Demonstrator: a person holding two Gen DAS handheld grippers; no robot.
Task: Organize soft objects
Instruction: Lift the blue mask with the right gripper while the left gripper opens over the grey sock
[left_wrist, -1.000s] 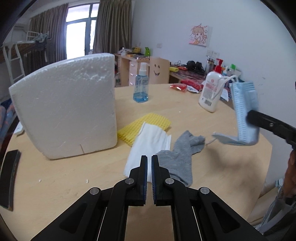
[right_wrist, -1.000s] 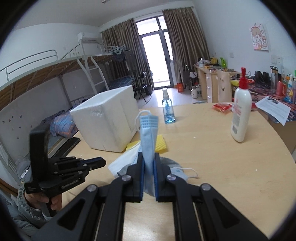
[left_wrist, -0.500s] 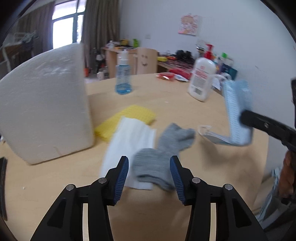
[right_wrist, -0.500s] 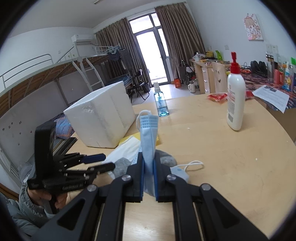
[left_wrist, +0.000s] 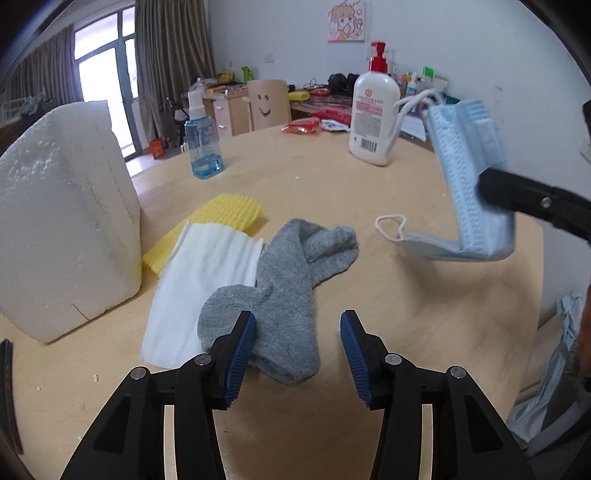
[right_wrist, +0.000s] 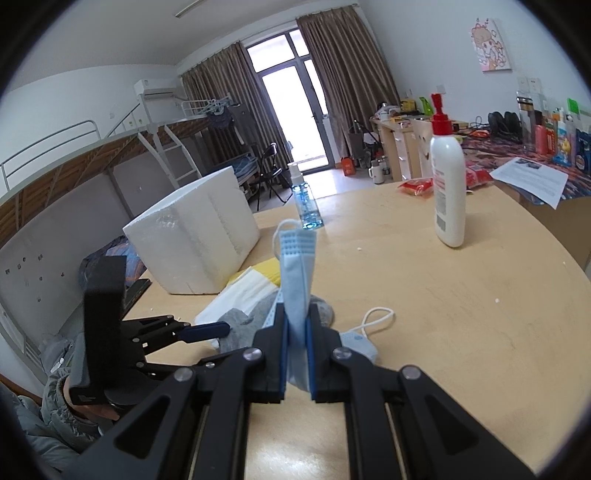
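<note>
A white foam box stands at the table's left. Beside it, the left gripper, its jaws just opened from shut, now hovers around the near end of a grey sock, likely about to pinch it. Rightward, the right gripper clamps a blue mask above bare tabletop.

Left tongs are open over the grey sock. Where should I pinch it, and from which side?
Take the grey sock at its near end, where it lies bunched and thicker. Come straight down from above with the left tongs, pads across its width. Stay off the left edge, which overlaps the white cloth.
</note>
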